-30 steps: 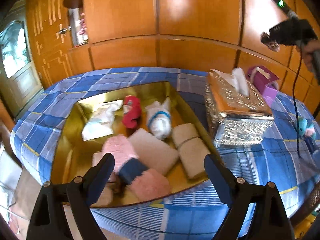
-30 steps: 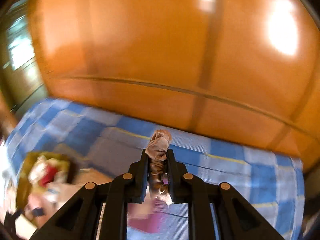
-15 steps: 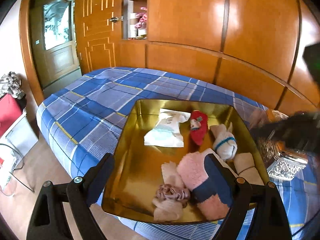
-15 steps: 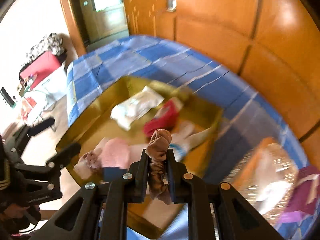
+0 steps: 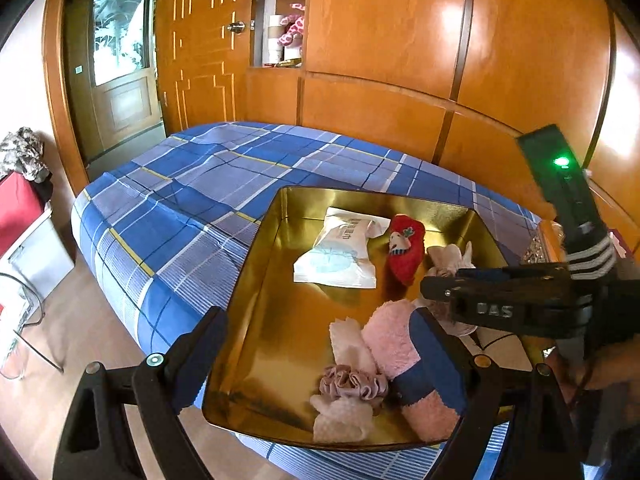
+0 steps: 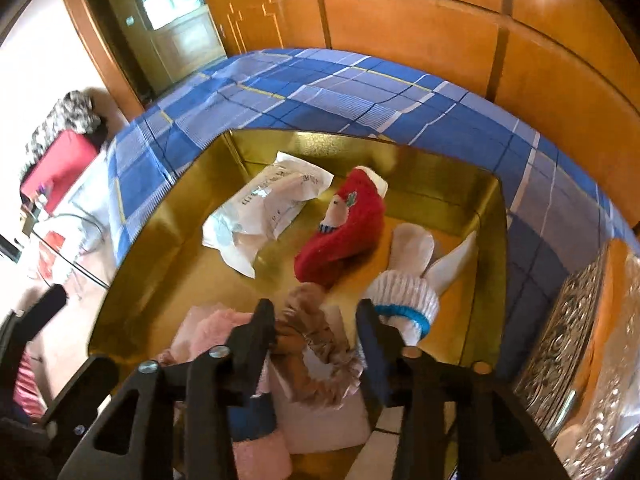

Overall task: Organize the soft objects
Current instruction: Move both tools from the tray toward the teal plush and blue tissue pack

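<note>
A gold tray (image 5: 256, 300) on the bed holds a white packet (image 5: 340, 252), a red sock (image 5: 406, 248), a pink towel with a blue band (image 5: 400, 352) and a mauve scrunchie (image 5: 352, 384). My left gripper (image 5: 318, 320) hovers open over the tray's near end, holding nothing. My right gripper (image 6: 316, 308) points down into the tray (image 6: 492, 240), its jaws opening. A brown satin scrunchie (image 6: 316, 344) lies slack between them on a folded pale towel (image 6: 320, 416). Beside it are a white sock with a blue band (image 6: 404, 292) and the red sock (image 6: 344, 236).
The blue plaid bed (image 5: 192, 200) ends at a drop to the floor on the left, where a red box (image 5: 16, 208) stands. A silver patterned tissue box (image 6: 576, 340) sits right of the tray. Wooden wardrobe panels (image 5: 380, 40) close off the back.
My right gripper swung down from above the bed to the tray with the brown scrunchie, then its jaws parted and the scrunchie sagged onto the towel. My left gripper shifted left.
</note>
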Demonstrator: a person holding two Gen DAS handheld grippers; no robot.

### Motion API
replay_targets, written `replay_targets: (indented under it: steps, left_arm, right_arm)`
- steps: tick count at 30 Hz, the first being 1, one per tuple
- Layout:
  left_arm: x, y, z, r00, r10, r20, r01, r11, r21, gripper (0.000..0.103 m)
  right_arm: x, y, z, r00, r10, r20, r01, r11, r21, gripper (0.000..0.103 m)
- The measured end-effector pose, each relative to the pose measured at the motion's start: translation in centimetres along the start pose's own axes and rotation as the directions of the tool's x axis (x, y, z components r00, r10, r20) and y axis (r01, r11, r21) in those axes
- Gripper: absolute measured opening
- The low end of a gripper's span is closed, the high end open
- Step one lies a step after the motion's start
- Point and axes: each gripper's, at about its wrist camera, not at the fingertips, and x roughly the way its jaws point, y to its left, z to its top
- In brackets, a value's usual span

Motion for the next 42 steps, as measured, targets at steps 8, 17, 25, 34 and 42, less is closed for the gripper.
replay_targets:
  steps: [8, 17, 25, 34, 42]
  left_arm:
    - [0.0, 0.2, 0.0, 1.0, 0.004, 0.003, -0.004, 1.0, -0.002, 0.092]
    - [-1.1, -1.0, -0.1, 0.999, -0.028, 0.029, 0.028, 0.999, 0.023, 0.092]
    - [-2.5, -3.6, -0.5, 0.995, -0.086, 0.048, 0.082, 0.993, 0.088, 0.092]
    - [-3.7, -7.1, -1.8, 0.987, -0.154, 0.037, 0.145, 0.973, 0.178, 0.092]
    - [-4.3, -9.6, -3.3, 0.98, -0.199, 0.009, 0.191, 0.951, 0.242, 0.092]
  right_arm:
    - [-3.8, -0.7, -1.0, 0.994, -0.011, 0.105, 0.007, 0.999, 0.04, 0.061]
    - [-8.0, -0.8, -4.4, 0.977, -0.074, 0.199, 0.071, 0.997, 0.023, 0.061]
    - [-10.9, -1.1, -8.0, 0.944, -0.16, 0.289, 0.158, 0.987, 0.031, 0.061]
    - [-15.3, -3.9, -10.6, 0.89, -0.252, 0.379, 0.228, 0.968, 0.108, 0.061]
    - [-18.7, -8.4, -13.3, 0.848, -0.348, 0.4, 0.286, 0.935, 0.207, 0.061]
